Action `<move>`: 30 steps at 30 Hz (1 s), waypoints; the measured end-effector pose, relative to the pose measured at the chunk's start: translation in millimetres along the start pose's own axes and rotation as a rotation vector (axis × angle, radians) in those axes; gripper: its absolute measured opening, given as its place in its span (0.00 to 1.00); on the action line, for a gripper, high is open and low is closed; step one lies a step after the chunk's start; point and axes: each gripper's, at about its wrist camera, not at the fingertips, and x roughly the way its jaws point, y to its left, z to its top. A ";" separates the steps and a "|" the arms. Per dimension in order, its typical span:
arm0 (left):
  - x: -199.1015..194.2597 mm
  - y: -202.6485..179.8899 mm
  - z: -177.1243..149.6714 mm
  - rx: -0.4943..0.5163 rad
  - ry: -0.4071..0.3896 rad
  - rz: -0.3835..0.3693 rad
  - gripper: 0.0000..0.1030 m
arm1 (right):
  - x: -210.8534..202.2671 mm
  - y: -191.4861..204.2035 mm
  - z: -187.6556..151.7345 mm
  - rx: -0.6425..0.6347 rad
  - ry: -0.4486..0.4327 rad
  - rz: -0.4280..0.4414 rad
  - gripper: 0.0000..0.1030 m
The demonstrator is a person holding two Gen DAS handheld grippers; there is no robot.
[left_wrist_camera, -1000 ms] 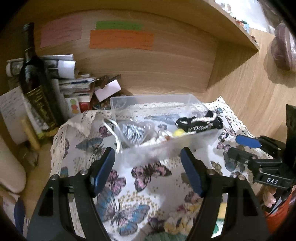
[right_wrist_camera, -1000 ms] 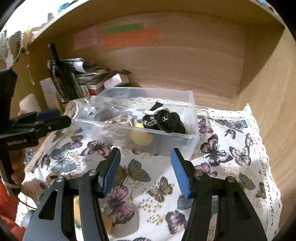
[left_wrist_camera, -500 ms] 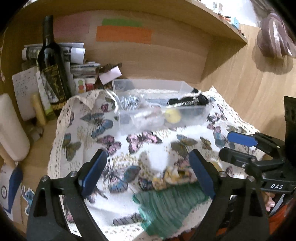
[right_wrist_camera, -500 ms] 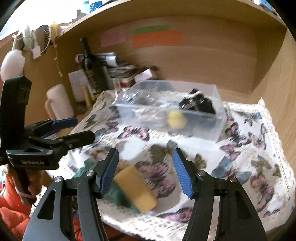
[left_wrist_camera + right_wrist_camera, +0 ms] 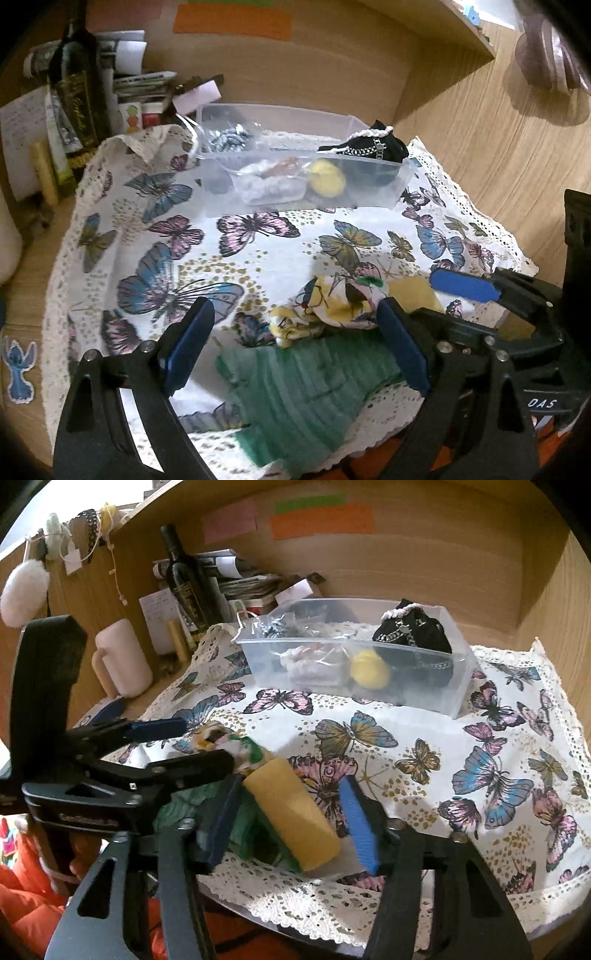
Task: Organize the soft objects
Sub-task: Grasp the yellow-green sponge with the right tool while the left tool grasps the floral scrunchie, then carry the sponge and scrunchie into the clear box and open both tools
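Half-hidden green cloth (image 5: 306,391) beneath yellow sponge (image 5: 291,812)

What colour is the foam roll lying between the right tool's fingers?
Yellow: the cylindrical foam roll shows best in the right wrist view.

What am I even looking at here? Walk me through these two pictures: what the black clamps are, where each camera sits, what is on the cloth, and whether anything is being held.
No robot here: a person holds a two-finger clamp in each hand, and each clamp carries a wide-angle camera looking forward along its fingers.

The left wrist view shows the left gripper open, above a green knitted cloth and a yellow patterned fabric.

The right wrist view shows the right gripper open, its fingers on either side of a yellow sponge but not closed on it.

Everything lies on a butterfly tablecloth. Behind stands a clear plastic bin holding a black pouch, a yellow ball and other soft bits.

Nothing is held yet.
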 end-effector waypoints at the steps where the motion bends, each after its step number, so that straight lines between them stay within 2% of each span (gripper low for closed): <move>1: 3.5 -0.7 1.0 -0.001 0.005 -0.005 0.81 | 1.7 0.2 0.1 0.003 0.004 -0.002 0.34; 2: 7.3 -1.5 1.7 0.001 0.015 -0.013 0.71 | 3.9 -0.6 -0.1 0.003 0.010 -0.017 0.31; 3: 11.4 -2.4 2.1 0.005 0.031 -0.027 0.66 | 5.3 -1.0 -0.7 0.001 0.011 -0.030 0.29; 5: 17.8 -3.8 1.8 0.010 0.056 -0.045 0.44 | 6.4 -4.4 -2.4 0.012 0.008 -0.038 0.28; 7: 24.3 -4.3 0.9 0.015 0.081 -0.052 0.30 | 4.6 -8.6 -2.1 0.025 -0.001 -0.032 0.27; 10: 24.6 -1.7 1.8 0.007 0.078 -0.055 0.18 | 0.5 -14.2 0.4 0.041 -0.021 -0.046 0.26; 14: 12.3 2.0 12.1 -0.001 0.024 -0.048 0.14 | -3.3 -20.6 8.0 0.050 -0.052 -0.076 0.26; 25: -19.3 10.6 58.1 -0.004 -0.134 -0.012 0.14 | -14.2 -35.8 50.5 0.047 -0.169 -0.137 0.26; 30: -24.0 16.9 79.4 -0.010 -0.182 -0.002 0.14 | -6.3 -40.8 73.1 0.027 -0.181 -0.148 0.26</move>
